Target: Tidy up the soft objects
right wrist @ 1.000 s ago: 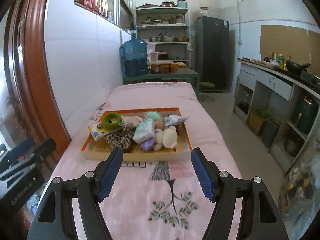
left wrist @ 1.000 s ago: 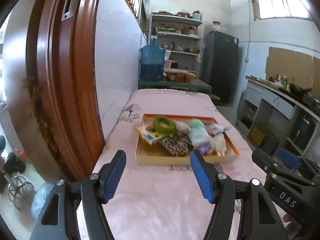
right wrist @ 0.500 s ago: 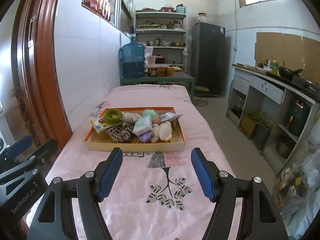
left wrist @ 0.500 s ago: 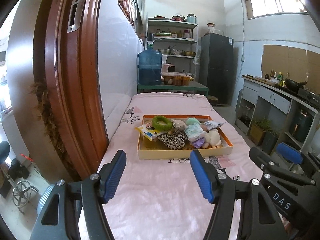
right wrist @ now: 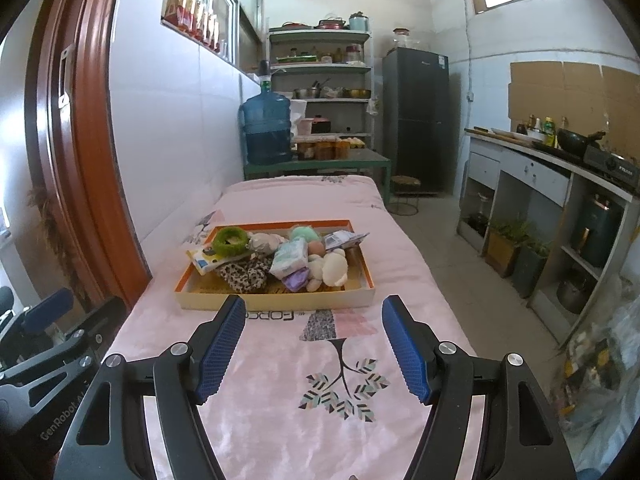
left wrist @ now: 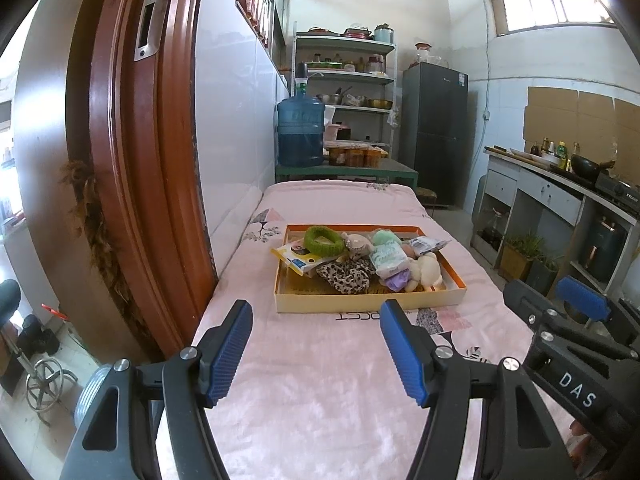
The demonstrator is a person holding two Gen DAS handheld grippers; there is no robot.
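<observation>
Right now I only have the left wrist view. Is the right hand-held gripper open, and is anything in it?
Observer: The right hand-held gripper is open with nothing between its pads, held over the pink cover, short of the tray.
Operator: Anything on the cover under it?
Observer: Only a printed tree with leaves; no loose item shows there.
Operator: What lines up with its gap?
Observer: Roughly the purple item and the cream plush toy at the tray's near edge.
</observation>
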